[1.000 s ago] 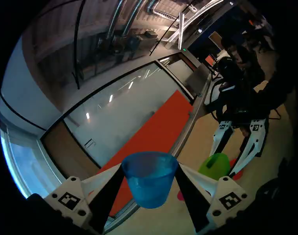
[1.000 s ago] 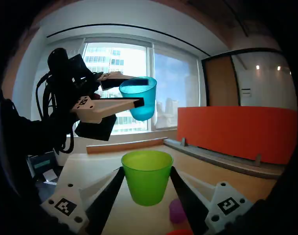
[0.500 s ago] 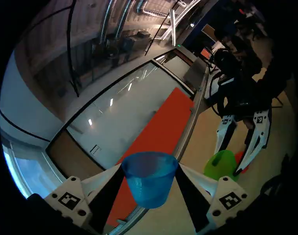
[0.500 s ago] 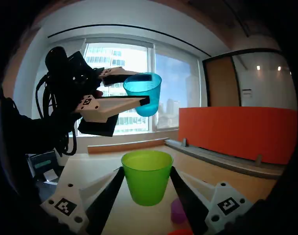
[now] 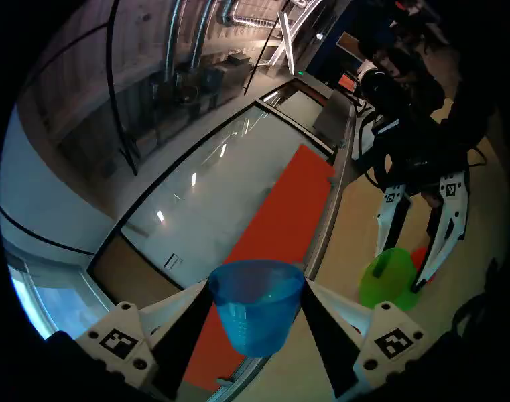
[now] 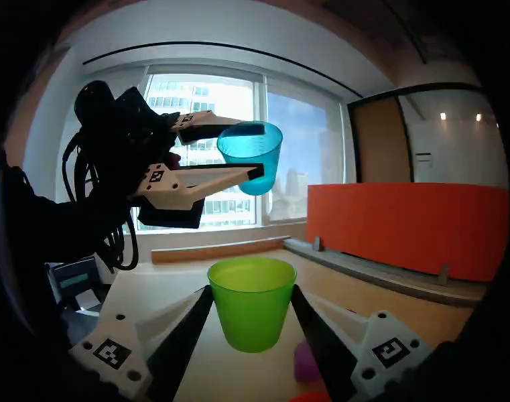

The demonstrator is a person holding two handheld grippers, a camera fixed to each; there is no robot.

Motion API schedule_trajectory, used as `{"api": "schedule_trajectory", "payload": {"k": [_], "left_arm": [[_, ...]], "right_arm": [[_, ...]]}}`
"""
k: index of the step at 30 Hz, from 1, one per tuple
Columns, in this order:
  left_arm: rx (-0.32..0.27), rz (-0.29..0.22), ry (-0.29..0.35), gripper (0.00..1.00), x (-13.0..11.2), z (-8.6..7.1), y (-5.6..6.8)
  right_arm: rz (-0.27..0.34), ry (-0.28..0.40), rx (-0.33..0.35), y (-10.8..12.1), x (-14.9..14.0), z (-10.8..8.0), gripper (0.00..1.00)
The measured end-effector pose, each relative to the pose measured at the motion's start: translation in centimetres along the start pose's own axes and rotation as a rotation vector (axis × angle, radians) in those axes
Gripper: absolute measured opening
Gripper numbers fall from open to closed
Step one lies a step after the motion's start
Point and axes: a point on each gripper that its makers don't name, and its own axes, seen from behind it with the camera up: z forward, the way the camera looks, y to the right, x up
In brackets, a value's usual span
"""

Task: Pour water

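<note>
Blue cup is gripped btwn left tongs, seen in right gripper view at 12 o'clock above green cup, which is clamped in right tongs over the bench.

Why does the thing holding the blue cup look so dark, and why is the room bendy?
Right gripper view: the bright window behind the left tool and blue cup leaves the tool's body nearly black; the green cup is well lit. Left gripper view: the fisheye lens bends the orange panel.
</note>
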Motion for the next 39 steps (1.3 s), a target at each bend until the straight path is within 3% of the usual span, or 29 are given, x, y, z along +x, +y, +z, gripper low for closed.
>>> {"api": "schedule_trajectory", "payload": {"k": [20,39], "left_arm": [[0.011,0.101,0.012,0.86,0.9,-0.1,-0.2],[0.014,0.147,0.023,0.86,1.7,0.1,0.0]], "right_arm": [[-0.001,0.004,0.001,0.1,0.1,0.0,0.88],[-0.005,0.008,-0.003,0.4,0.2,-0.1,0.88]]}}
